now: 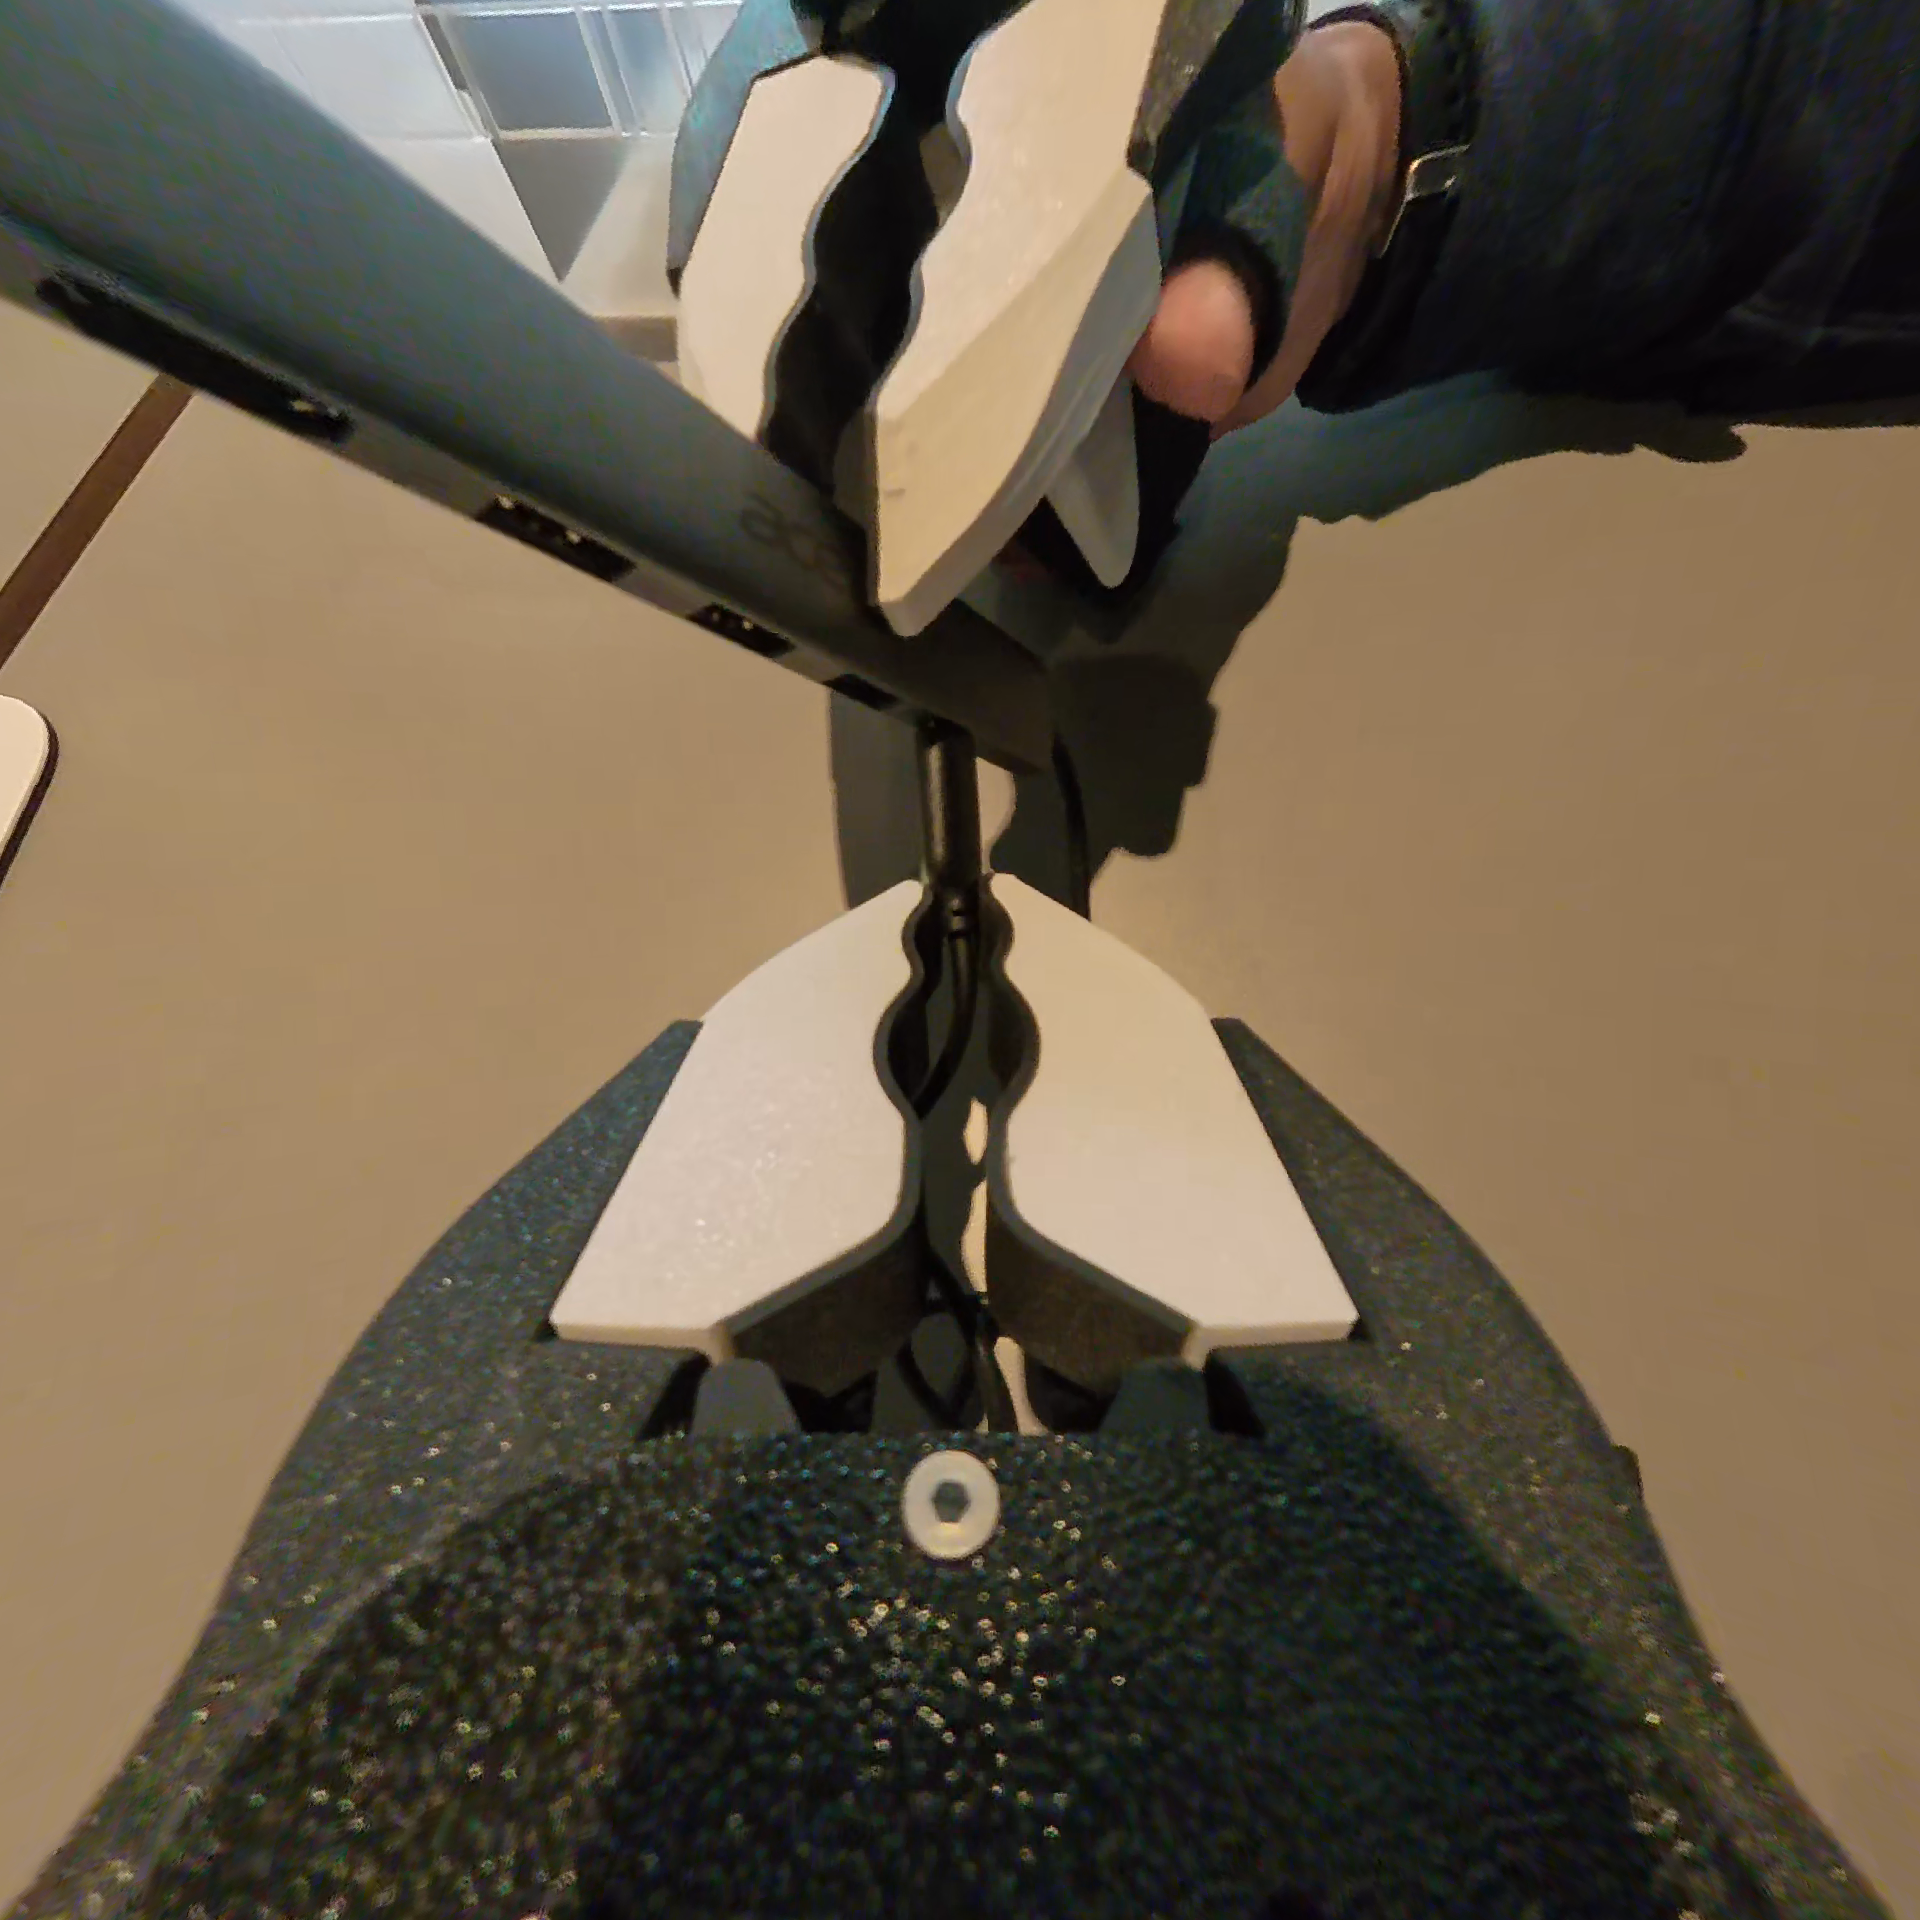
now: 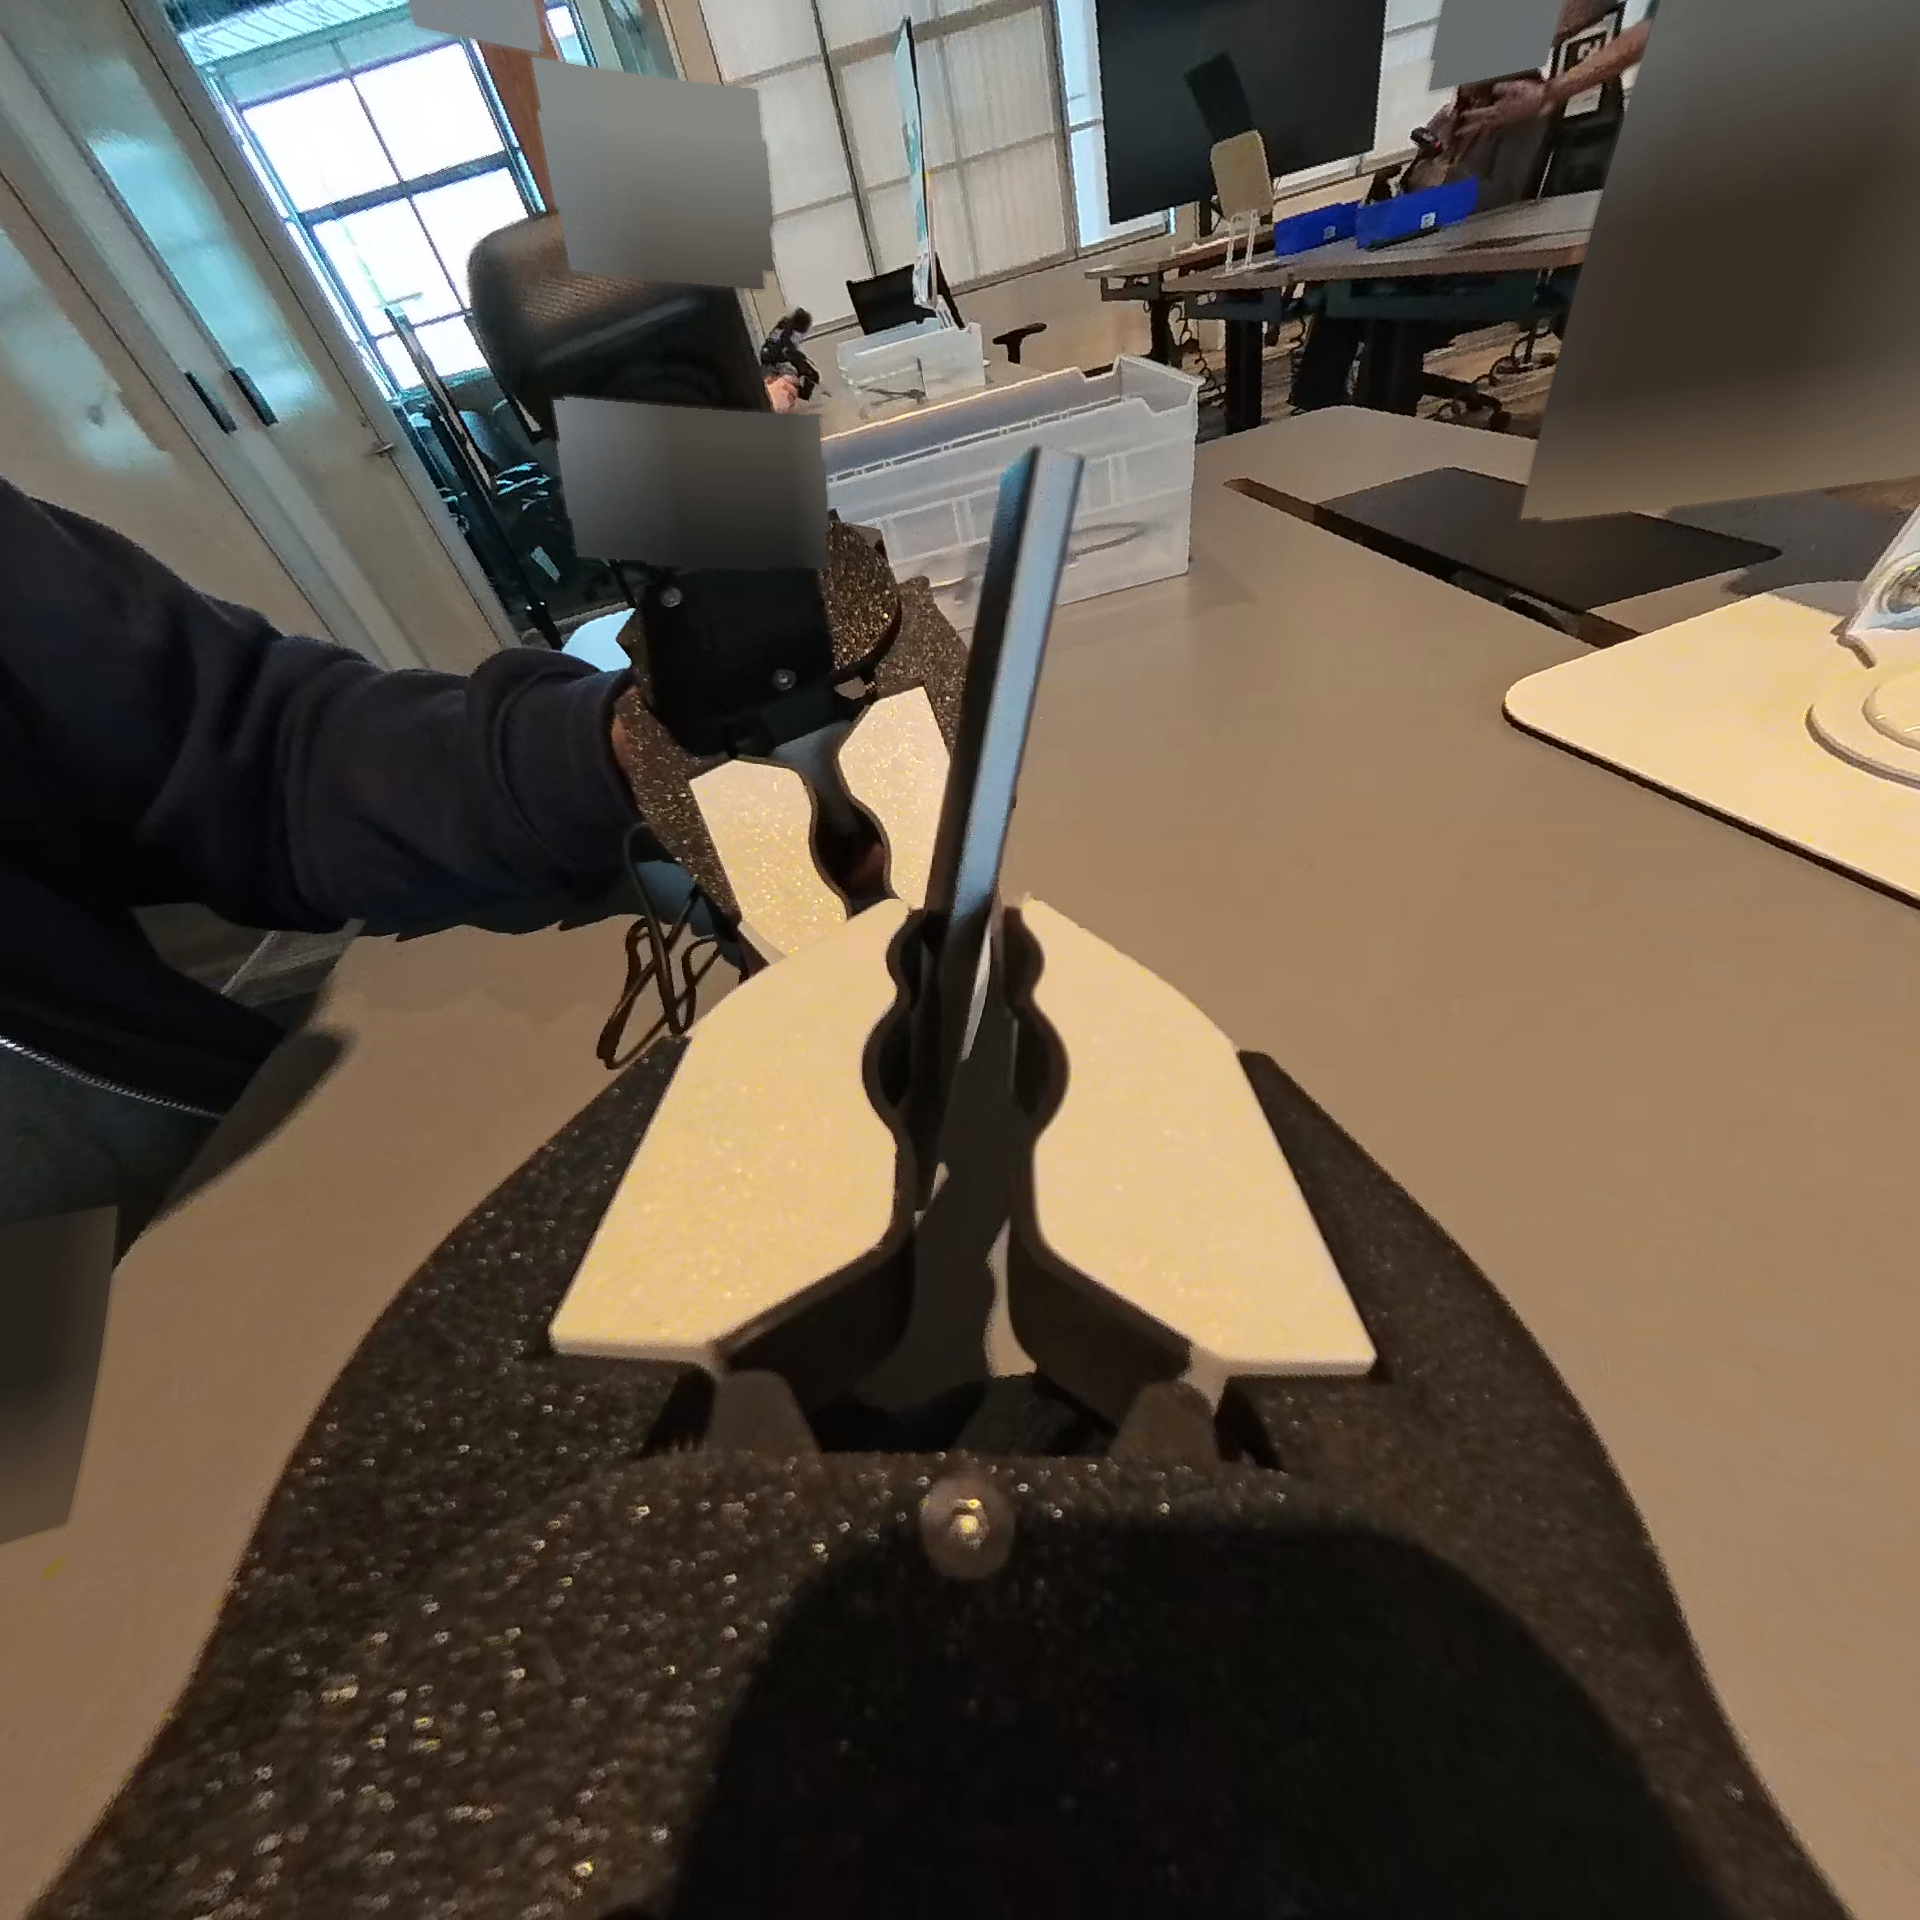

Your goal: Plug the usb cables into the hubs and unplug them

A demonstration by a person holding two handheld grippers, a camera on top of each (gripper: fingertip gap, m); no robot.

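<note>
We see a long, slim dark grey hub (image 1: 343, 312) with a row of dark ports along its narrow edge, held up off the beige table (image 1: 1507, 935). In the right wrist view it juts forward between our fingers, edge-on. Our right gripper (image 2: 961, 925) is closed down narrow on the hub's near end. A thin black usb cable (image 1: 951, 821) leaves that same end of the hub, just ahead of our left gripper (image 1: 956, 894), whose tips pinch it tightly; the cable then trails back between the white fingers (image 1: 790, 1091).
</note>
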